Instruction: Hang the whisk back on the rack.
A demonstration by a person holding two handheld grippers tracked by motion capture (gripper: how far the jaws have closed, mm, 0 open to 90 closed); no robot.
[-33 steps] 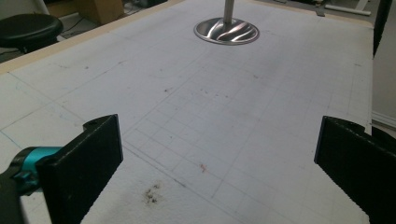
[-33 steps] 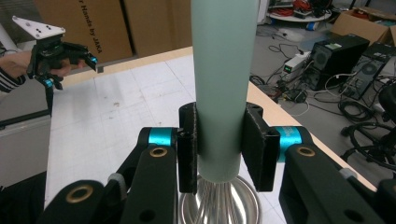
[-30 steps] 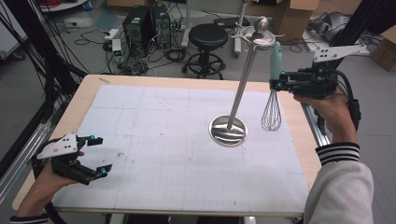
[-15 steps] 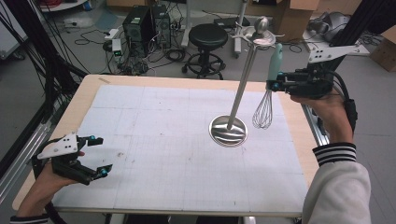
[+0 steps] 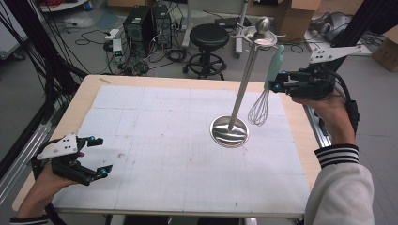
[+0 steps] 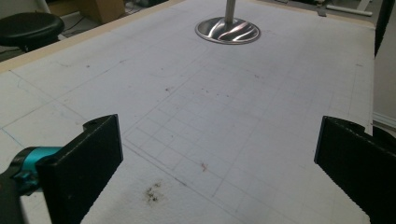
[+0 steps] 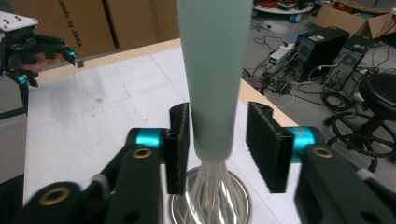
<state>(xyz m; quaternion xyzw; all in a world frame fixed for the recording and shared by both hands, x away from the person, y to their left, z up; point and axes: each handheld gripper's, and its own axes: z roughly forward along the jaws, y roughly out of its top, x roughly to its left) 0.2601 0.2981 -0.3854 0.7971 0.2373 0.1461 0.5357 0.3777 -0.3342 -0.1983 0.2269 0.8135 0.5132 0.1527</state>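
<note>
The whisk [image 5: 265,89] hangs nearly upright, its long axis running top to bottom: the handle [image 7: 212,70] points up toward the arms at the top of the stand [image 5: 241,89], and the wire balloon points down at the table [image 5: 89,93]. It leans just a little, much as the stand's slanted pole does. It sits at the far right of the table, just beside the pole, with its wires above the right rim of the round steel base [image 6: 228,31].

The handle is pale mint green, smooth and slightly tapered; the wire loops below it are bright steel and thin, blurred in my right gripper view.

My right gripper [image 7: 217,144] has just been loosening its jaws: the handle stands between them, the left pad right against it or nearly so, while a clear gap shows on the other side, so I am no longer squeezing it. My left gripper [image 5: 101,157] rests at the near left corner of the white gridded mat [image 6: 233,116], jaws spread wide with nothing between them.

The shallow base dish is the one hollow thing here, and it carries the pole alone
</note>
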